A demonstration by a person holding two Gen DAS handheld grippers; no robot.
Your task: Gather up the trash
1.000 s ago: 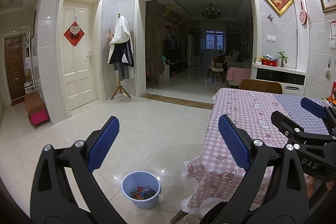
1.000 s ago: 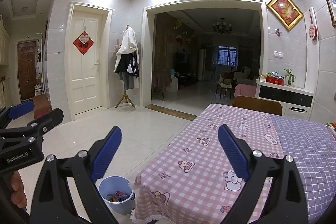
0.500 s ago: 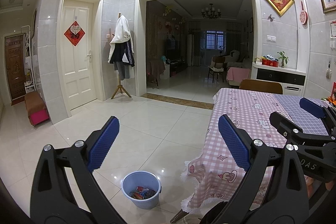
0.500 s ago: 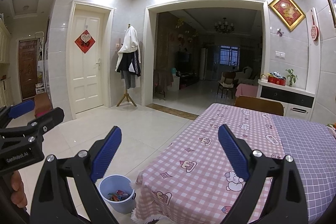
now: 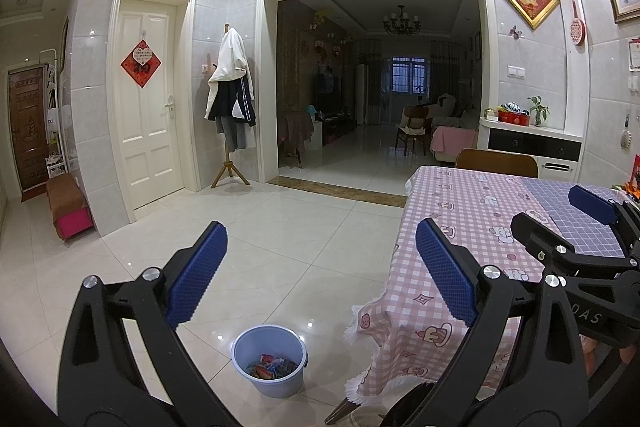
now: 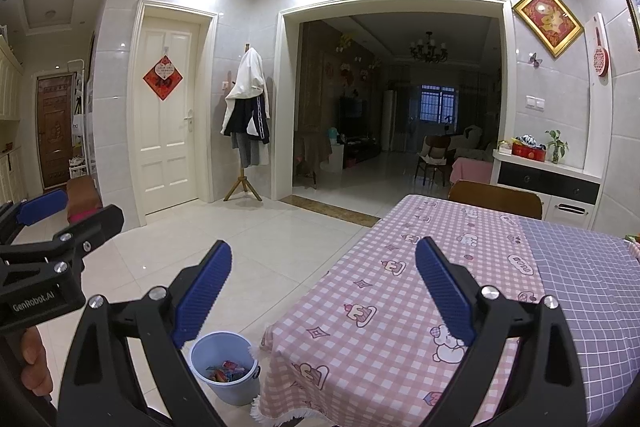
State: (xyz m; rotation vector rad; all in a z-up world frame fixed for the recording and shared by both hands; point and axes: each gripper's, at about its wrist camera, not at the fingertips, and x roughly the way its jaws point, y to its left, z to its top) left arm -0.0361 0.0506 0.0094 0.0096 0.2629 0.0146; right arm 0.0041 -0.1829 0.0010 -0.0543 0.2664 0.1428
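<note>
Both grippers are hanging side by side in the air, high above the floor, and neither is carrying anything. The left gripper [image 5: 320,275] is showing its blue pads spread wide, with bare white floor tiles [image 5: 260,235] between them. The right gripper [image 6: 324,291] is doing the same, jaws wide and empty, its right pad hovering over the pink checked tablecloth [image 6: 380,291].

Down at six o'clock in the left wrist view, the light blue bucket [image 5: 269,361] is standing upright on the tiles, just beside the fringed corner of the cloth. Colourful trash [image 5: 272,369] is lying in the bottom of it, red and blue bits mostly, too small to name. From the right wrist view the same bucket is sitting at about seven o'clock, tucked against the cloth's hanging edge.

The table is running off toward three o'clock, pink checks giving way to a purple checked cloth [image 6: 592,279]. A wooden chair back [image 6: 496,197] is peeking over the far edge at one o'clock. A hand [image 6: 34,367] is gripping the left tool's handle at nine o'clock in the right wrist view.
</note>
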